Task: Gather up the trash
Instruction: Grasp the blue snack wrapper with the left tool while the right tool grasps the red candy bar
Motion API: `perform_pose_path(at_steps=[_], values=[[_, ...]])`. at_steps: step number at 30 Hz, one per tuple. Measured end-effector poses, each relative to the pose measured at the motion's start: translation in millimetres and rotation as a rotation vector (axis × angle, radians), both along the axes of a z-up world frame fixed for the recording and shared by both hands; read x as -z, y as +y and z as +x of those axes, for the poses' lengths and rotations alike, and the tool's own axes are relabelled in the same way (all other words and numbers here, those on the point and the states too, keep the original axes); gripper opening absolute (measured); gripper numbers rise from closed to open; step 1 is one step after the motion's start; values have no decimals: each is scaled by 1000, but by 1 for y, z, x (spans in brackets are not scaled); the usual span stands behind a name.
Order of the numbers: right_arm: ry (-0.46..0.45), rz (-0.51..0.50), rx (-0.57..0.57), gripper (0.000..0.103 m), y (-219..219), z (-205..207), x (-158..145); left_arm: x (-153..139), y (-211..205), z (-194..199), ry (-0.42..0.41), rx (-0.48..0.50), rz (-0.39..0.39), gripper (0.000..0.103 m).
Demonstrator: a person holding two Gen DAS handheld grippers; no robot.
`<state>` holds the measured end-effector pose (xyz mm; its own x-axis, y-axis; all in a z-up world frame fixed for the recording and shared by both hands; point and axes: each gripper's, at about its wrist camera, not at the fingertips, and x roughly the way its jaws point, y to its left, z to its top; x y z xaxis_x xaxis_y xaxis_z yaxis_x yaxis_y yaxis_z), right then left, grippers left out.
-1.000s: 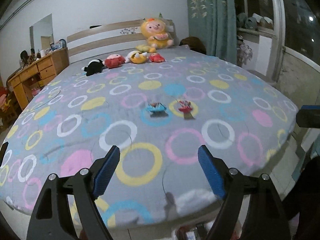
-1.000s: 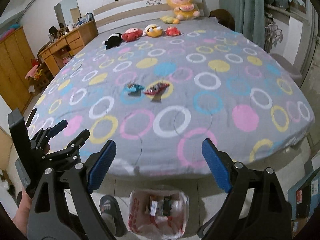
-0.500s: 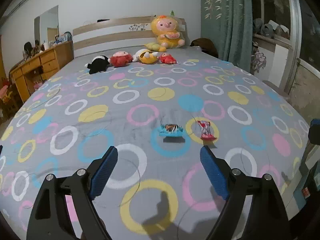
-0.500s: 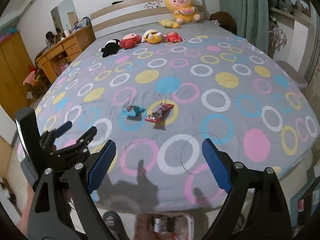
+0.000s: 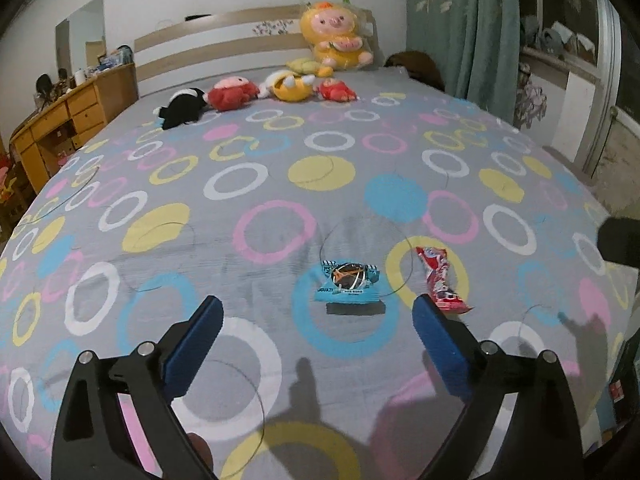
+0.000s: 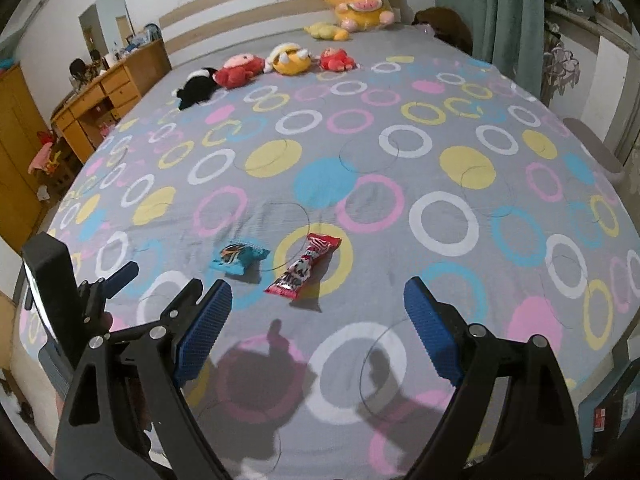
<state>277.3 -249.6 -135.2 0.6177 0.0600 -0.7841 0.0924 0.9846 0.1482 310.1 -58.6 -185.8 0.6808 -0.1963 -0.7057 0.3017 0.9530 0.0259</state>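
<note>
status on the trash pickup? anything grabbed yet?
Nothing collected yet. Both wrappers still lie on the bedspread: the blue wrapper and the red wrapper. In hand: the left hand-held gripper has just been opening its jaws, nothing between them, with the blue wrapper just ahead. The right hand-held gripper is open and empty before the red one. Left: grab both.

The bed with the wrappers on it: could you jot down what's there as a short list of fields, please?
surface: bed with a grey cover printed with coloured rings
trash: blue wrapper and red wrapper, lying side by side, apart
left gripper: open, empty, its jaws just opened wider, blue wrapper ahead of it
right gripper: open, empty, short of the red wrapper
far end: plush toys near the headboard
beside bed: wooden dresser
</note>
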Motion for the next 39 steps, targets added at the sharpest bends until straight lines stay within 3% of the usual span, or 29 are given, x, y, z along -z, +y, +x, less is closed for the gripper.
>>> perform_pose_path(at_steps=[9,16,39], values=[[90,-14,14,86,-2,54,42,33,-21,31,69,49,66,94],[174,-4,26,86,0,89,73,45,-24,53,100,44,68,94],[361,20,79,86,12,145,129,73,-27,87,182,73,92,94]])
